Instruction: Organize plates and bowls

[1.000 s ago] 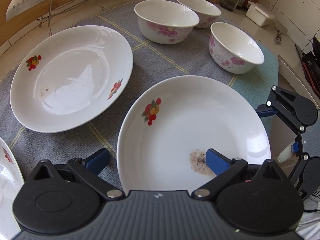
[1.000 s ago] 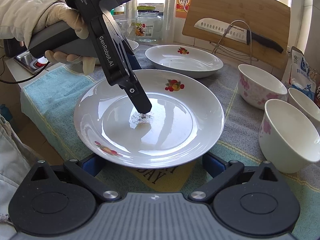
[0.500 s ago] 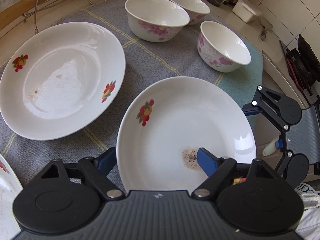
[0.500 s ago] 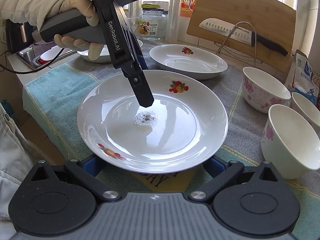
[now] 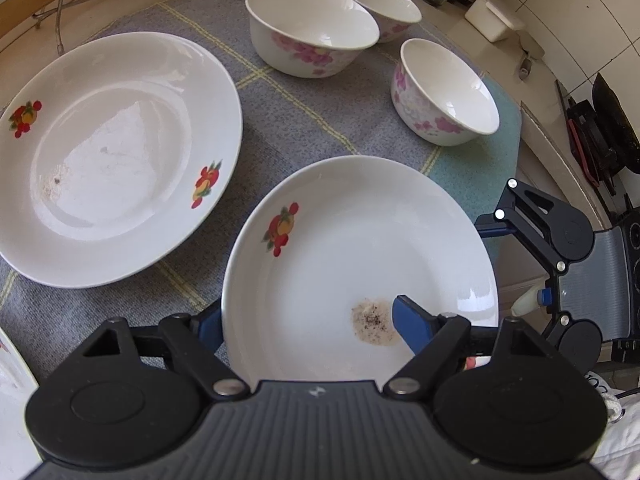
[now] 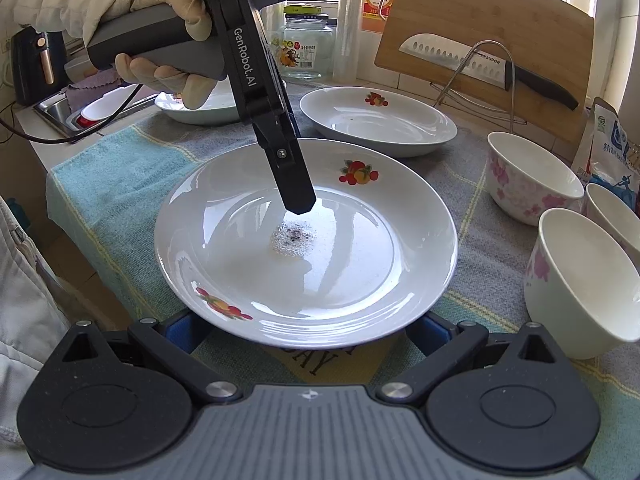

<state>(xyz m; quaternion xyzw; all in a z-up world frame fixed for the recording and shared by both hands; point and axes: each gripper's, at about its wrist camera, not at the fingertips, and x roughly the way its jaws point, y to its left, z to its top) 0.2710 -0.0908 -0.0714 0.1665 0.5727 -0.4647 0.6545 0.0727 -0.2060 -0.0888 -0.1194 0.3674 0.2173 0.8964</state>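
Pinching the near rim of the front plate [image 5: 360, 264], the left gripper [image 5: 308, 320] has drawn its jaws in from wide to narrow within the last second: one blue pad sits inside the dish beside the speckled residue [image 5: 374, 322], the other under the outer edge. The figures have all but settled, so I judge the grip made and the plate ready to lift toward a stack. It sits on the checked cloth [image 5: 304, 112], just beside a second plate [image 5: 108, 156], with three floral bowls [image 5: 312, 44] grouped beyond. The right gripper [image 6: 304, 332] waits with its fingers spread wide either side of the same plate's edge, not pressing it. Whether the plate has left the cloth cannot be told. The outer left pad is mostly hidden under the rim. A third plate [image 6: 196, 106] is largely covered by the gloved hand [image 6: 168, 56].
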